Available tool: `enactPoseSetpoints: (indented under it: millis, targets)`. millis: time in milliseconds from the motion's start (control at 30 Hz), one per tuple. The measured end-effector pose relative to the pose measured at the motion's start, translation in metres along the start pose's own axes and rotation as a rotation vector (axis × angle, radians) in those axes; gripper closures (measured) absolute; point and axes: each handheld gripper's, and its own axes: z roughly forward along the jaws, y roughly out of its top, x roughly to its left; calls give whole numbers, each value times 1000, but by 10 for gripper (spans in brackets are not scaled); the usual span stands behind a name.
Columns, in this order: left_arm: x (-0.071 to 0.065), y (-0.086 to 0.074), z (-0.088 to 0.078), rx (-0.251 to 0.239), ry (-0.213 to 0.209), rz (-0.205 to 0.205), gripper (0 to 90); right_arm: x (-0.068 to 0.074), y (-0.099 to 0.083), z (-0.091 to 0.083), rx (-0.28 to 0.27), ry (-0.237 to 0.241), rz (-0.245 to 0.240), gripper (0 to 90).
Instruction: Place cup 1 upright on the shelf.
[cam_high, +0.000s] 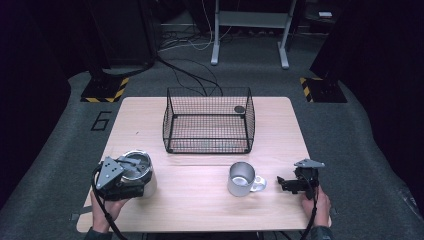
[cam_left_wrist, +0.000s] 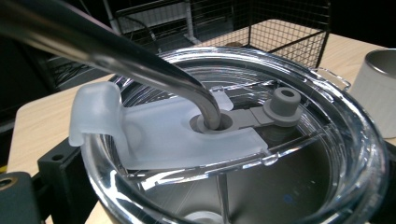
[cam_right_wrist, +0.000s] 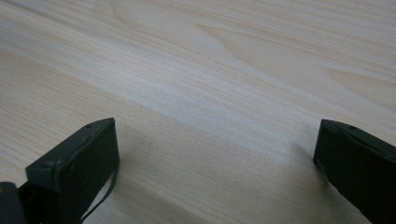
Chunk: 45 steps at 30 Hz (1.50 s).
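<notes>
A steel tumbler (cam_high: 138, 169) with a clear lid (cam_left_wrist: 233, 135) stands at the table's front left. A bent metal straw (cam_left_wrist: 116, 51) goes through the hole in its lid. My left gripper (cam_high: 135, 181) is shut on the tumbler, with a black finger (cam_left_wrist: 60, 177) pressed against the rim. A grey mug (cam_high: 241, 178) sits at the front, right of centre, its handle pointing right. My right gripper (cam_high: 286, 184) is just right of that handle, apart from it. It is open, low over bare wood (cam_right_wrist: 210, 70), with nothing between its fingers (cam_right_wrist: 79, 163).
A black wire basket (cam_high: 210, 132) stands at the back centre of the wooden table (cam_high: 200, 205), with a small dark disc (cam_high: 239, 109) at its far right corner. The mug (cam_left_wrist: 376, 98) is right of the tumbler. Cables and metal stand legs lie on the floor beyond.
</notes>
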Motion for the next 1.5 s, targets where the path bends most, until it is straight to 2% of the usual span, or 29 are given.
enactPoseSetpoints:
  millis: [867,1233,1500]
  targets:
    - [-16,33,26,-31,-117,50,39,0,0,0,1,2,-1,0]
    - [-22,44,43,-19,-155,68,39,0,0,0,1,2,-3,0]
    - [-22,54,55,-11,-192,78,39,0,0,0,1,2,-3,0]
